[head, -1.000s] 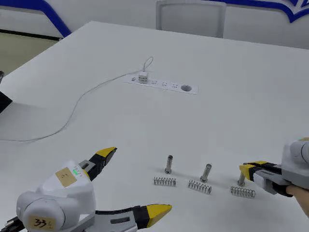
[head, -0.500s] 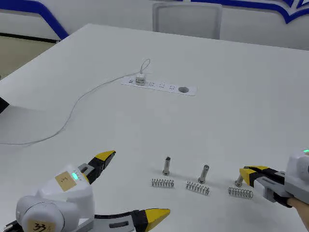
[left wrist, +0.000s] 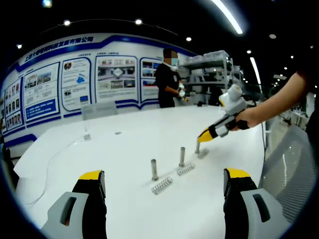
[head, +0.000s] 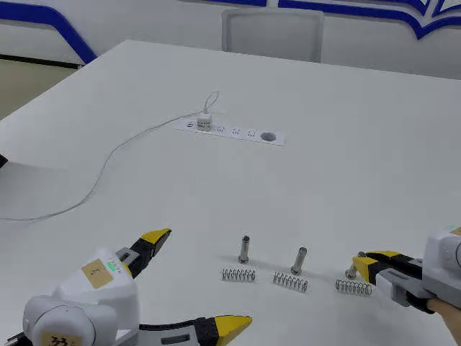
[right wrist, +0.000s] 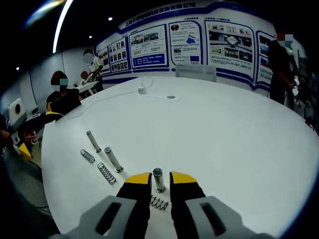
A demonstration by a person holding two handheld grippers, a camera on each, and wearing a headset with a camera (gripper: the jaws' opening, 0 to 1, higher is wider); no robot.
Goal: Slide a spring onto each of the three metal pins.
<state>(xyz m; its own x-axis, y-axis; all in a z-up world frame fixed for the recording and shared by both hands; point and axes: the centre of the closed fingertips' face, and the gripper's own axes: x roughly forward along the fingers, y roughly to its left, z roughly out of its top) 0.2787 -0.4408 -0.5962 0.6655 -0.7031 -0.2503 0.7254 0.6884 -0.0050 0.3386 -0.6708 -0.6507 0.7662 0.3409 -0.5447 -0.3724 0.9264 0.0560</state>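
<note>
A wide white tabletop (head: 346, 166) runs back to a wall with blue stripes, and a grey chair (head: 272, 32) stands at its far edge, at 12 o'clock in the head view. A white power strip (head: 230, 132) lies toward the far side. A small charger (head: 204, 119) is plugged in at its 9 o'clock end, and a white cable (head: 108, 162) trails off toward 8 o'clock. Nearer the front, three metal pins stand in a row from 9 to 3 o'clock: the left pin (head: 244, 249) upright, the middle pin (head: 298, 259) and the right pin (head: 352, 268) leaning a little. Just at 6 o'clock of each pin a spring lies flat on the tabletop, none of them on a pin: the left spring (head: 238, 274), the middle spring (head: 290, 281) and the right spring (head: 354, 287). The left tongs (head: 194, 280) sit at 7 o'clock of the head view, jaws spread wide and holding nothing, well apart from the pins. The right tongs (head: 364, 261) sit at 4 o'clock, yellow tips drawn close together. In the right gripper view the right pin stands between the two tips, but I cannot tell whether they pinch it. In the left gripper view a hand (left wrist: 251, 115) holds the right tongs, and a person (left wrist: 168, 84) stands by wall display boards (left wrist: 75, 82) beyond the tabletop.
</note>
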